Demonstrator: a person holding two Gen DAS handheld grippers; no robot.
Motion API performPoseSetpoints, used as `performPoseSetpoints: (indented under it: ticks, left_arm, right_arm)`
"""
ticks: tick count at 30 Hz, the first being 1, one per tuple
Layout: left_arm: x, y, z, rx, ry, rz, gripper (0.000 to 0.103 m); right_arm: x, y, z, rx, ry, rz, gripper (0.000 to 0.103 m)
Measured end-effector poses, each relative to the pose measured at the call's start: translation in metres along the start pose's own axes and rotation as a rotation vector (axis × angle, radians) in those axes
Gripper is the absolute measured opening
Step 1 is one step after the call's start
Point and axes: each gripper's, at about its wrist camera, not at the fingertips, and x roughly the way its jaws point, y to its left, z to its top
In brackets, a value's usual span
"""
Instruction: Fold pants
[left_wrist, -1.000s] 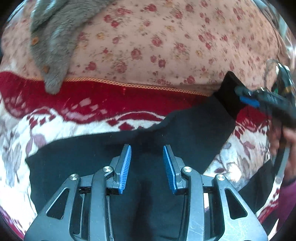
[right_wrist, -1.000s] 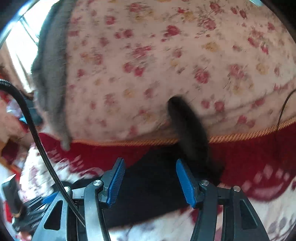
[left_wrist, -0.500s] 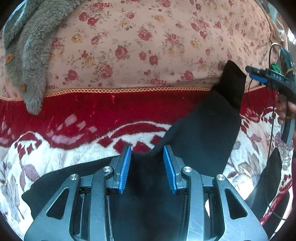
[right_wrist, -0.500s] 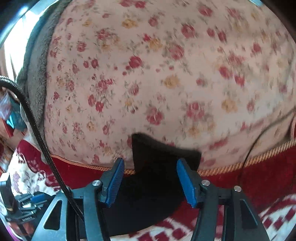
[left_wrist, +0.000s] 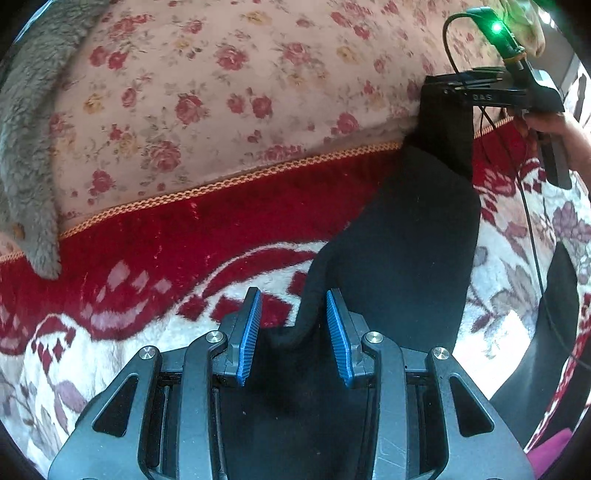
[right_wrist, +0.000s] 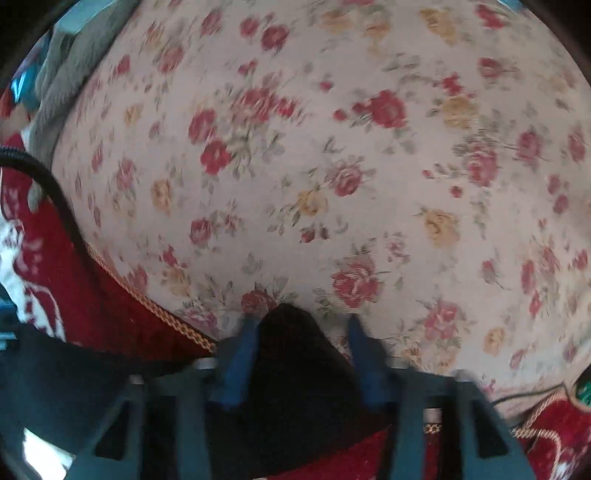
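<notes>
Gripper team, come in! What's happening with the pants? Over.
Left gripper open, astride a pants fold. Right gripper just closing on the raised leg end. Grey fleece lies clear, off to the side.

A soft red and white blanket with flower shapes (left_wrist: 155, 266) covers the bed, and beside it lies a pale cloth with small red roses (left_wrist: 221, 96). Long black pants (left_wrist: 406, 240) lie across both. A fuzzy grey garment (left_wrist: 26, 140) rests on the rose cloth.
</notes>
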Motion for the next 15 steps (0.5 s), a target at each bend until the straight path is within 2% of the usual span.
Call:
performPoseSetpoints:
  ticks: [2, 5, 8, 9, 12, 15]
  left_arm:
    - [0.004, -0.001, 0.000, 0.014, 0.016, -0.002, 0.035]
    - [0.006, -0.003, -0.001, 0.033, 0.005, -0.003, 0.035]
    - [0.007, -0.010, -0.002, 0.070, 0.007, 0.005, 0.014]
    - [0.006, -0.014, -0.002, 0.084, -0.005, 0.021, 0.011]
    - [0.001, -0.019, -0.004, 0.098, -0.032, 0.036, 0.006]
    - [-0.008, -0.017, -0.004, 0.056, -0.062, 0.041, 0.005]
  right_arm:
    - [0.001, 0.004, -0.004, -0.021, -0.007, -0.033, 0.012]
    - [-0.009, 0.006, -0.010, -0.017, -0.056, -0.027, 0.009]
    - [-0.032, -0.003, -0.020, 0.031, -0.114, -0.023, 0.008]
    - [-0.041, -0.007, -0.023, 0.047, -0.135, -0.027, 0.008]
    - [-0.068, -0.023, -0.034, 0.100, -0.202, -0.050, 0.008]
    - [-0.092, -0.041, -0.045, 0.159, -0.248, -0.061, 0.008]
